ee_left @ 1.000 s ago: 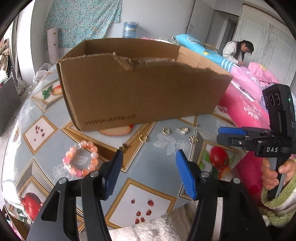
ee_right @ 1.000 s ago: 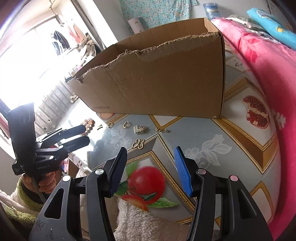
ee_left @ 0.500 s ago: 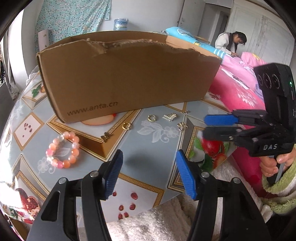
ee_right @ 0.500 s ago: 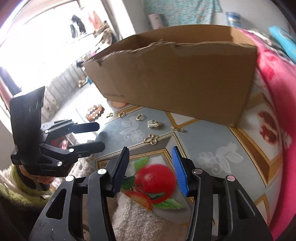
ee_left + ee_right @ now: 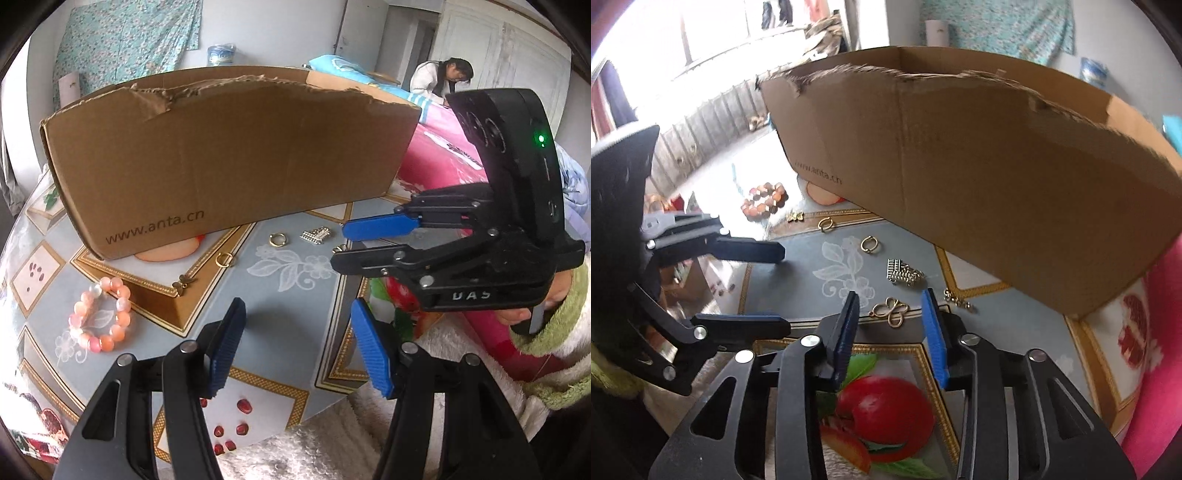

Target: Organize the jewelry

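Left wrist view, landmark: the cardboard box (image 5: 229,155) is standing on the patterned tablecloth (image 5: 288,295), and the jewelry is lying along its near wall.
Left wrist view, left gripper: the left gripper (image 5: 297,339) is hovering over the cloth with its jaws standing moderately apart and nothing between them.
Left wrist view, pieces: the pink bead bracelet (image 5: 99,314) is lying off the box's left corner; the small butterfly charm (image 5: 183,283), two gold rings (image 5: 224,259) and (image 5: 277,239), and a silver comb-like charm (image 5: 315,235) are trailing rightward along the wall.
Left wrist view, right gripper: the right gripper (image 5: 341,243) is coming in from the right, its tips just beside the silver charm.

Right wrist view, target: the gold butterfly-knot pendant (image 5: 891,312) is lying straight ahead of the right gripper (image 5: 890,314), in front of the box's near wall.
Right wrist view, fingers: the jaws are closing, the pendant sitting in the gap between them, seemingly not yet pinched (contact is hard to judge).
Right wrist view, axis: the pendant's long axis is running roughly across the gap, from one blue pad toward the other.
Right wrist view, nearer hand: the right one is clearly closer; the left gripper (image 5: 785,284) is waiting well off to the side.
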Demonstrator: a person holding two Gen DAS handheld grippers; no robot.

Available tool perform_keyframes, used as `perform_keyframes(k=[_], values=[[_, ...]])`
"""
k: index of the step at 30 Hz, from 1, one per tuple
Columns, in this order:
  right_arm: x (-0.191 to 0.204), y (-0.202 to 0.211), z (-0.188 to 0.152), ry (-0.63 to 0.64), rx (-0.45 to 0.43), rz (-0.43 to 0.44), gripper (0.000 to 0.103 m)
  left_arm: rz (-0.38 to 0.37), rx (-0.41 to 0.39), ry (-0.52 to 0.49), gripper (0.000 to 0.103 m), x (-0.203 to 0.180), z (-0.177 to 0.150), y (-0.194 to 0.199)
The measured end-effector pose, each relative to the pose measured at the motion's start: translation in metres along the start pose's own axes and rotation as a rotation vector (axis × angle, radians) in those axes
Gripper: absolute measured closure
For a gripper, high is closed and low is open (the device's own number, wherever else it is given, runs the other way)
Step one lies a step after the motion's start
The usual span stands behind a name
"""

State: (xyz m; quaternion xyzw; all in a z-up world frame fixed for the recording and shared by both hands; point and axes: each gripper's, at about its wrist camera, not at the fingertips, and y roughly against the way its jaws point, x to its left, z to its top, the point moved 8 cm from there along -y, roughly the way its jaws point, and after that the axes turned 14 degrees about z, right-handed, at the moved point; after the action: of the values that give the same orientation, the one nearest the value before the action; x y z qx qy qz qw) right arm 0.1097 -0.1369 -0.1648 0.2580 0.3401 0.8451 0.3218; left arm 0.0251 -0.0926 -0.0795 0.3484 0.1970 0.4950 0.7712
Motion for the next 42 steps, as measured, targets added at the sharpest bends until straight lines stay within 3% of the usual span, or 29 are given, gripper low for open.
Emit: perform_keyframes(k=[7,9,17,18,19,26,28,30,31,42], values=[[0.003,-0.002,0.000,0.078,0.062,0.012,0.076,-0.008,-0.005,-0.014,0.045,-0.001,0.001,-0.002],[0.004,-0.002,0.000,0.087,0.077,0.024,0.085,-0.011,-0.007,-0.013,0.045,-0.001,-0.001,-0.001],[0.005,-0.007,0.002,0.062,0.070,0.040,0.086,-0.008,-0.010,-0.011,0.045,0.002,-0.003,0.000],[0.006,-0.006,0.002,0.058,0.066,0.045,0.100,-0.006,-0.010,-0.009,0.045,0.003,-0.003,0.001],[0.006,-0.006,0.003,0.040,0.066,0.065,0.103,-0.005,-0.009,-0.008,0.045,0.003,-0.004,0.001],[0.007,-0.001,0.003,0.019,0.054,0.060,0.102,0.013,-0.008,0.001,0.045,0.010,-0.003,0.004],[0.008,-0.001,0.004,0.021,0.060,0.056,0.096,0.020,-0.006,-0.005,0.045,0.010,-0.003,0.004],[0.005,0.002,0.004,0.023,0.070,0.046,0.076,0.023,-0.003,-0.008,0.045,0.010,-0.003,0.004],[0.004,0.003,0.004,0.029,0.079,0.046,0.074,0.024,-0.002,-0.008,0.045,0.010,-0.003,0.004],[0.002,-0.017,0.007,0.100,0.259,0.054,0.077,0.018,-0.011,-0.006,0.045,0.007,-0.002,0.003]])
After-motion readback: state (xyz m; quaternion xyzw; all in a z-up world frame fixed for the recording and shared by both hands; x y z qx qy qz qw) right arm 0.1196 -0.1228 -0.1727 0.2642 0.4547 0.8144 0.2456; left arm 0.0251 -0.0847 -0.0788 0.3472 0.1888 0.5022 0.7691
